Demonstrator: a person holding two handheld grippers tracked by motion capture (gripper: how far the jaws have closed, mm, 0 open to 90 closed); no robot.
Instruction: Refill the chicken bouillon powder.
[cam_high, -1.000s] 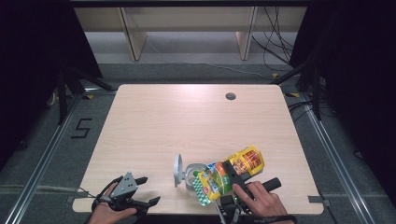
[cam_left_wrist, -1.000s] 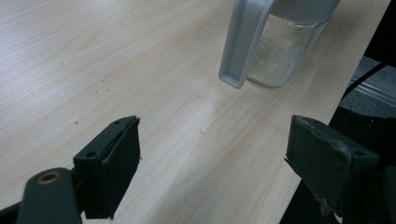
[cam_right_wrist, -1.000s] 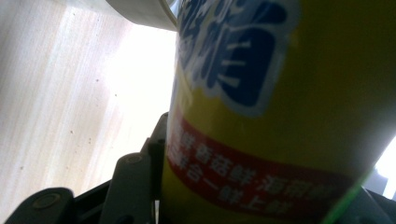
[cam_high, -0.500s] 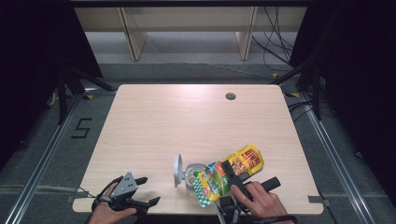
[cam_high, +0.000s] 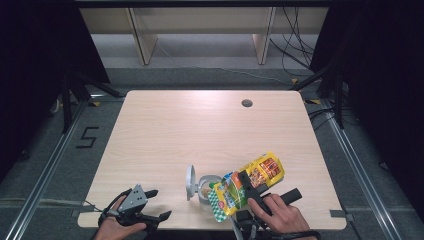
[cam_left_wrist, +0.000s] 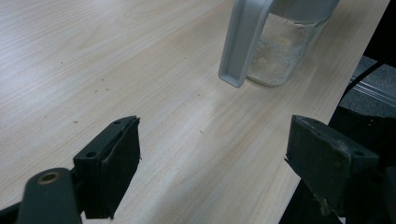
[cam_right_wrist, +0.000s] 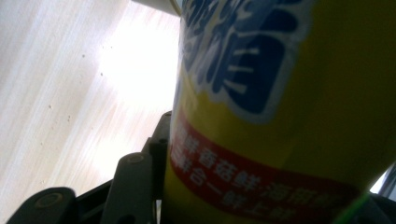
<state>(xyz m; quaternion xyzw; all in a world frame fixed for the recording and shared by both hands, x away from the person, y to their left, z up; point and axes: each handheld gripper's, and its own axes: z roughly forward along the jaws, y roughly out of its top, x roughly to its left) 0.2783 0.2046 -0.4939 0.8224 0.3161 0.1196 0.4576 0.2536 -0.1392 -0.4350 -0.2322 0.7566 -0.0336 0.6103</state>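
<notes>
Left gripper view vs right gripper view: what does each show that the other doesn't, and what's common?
Left gripper view alone: the glass jar with pale grains inside, its grey lid hanging open beside it, and the left claw open with bare table between its jaws.

Right gripper view alone: the yellow pouch up close, with blue lettering and a red band of text, and the right claw clamped on it.

Both: the light wooden tabletop, speckled with small crumbs.

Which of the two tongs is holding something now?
The right tongs: they clamp the yellow pouch tilted over the glass jar. The left tongs stand open above bare table.
</notes>
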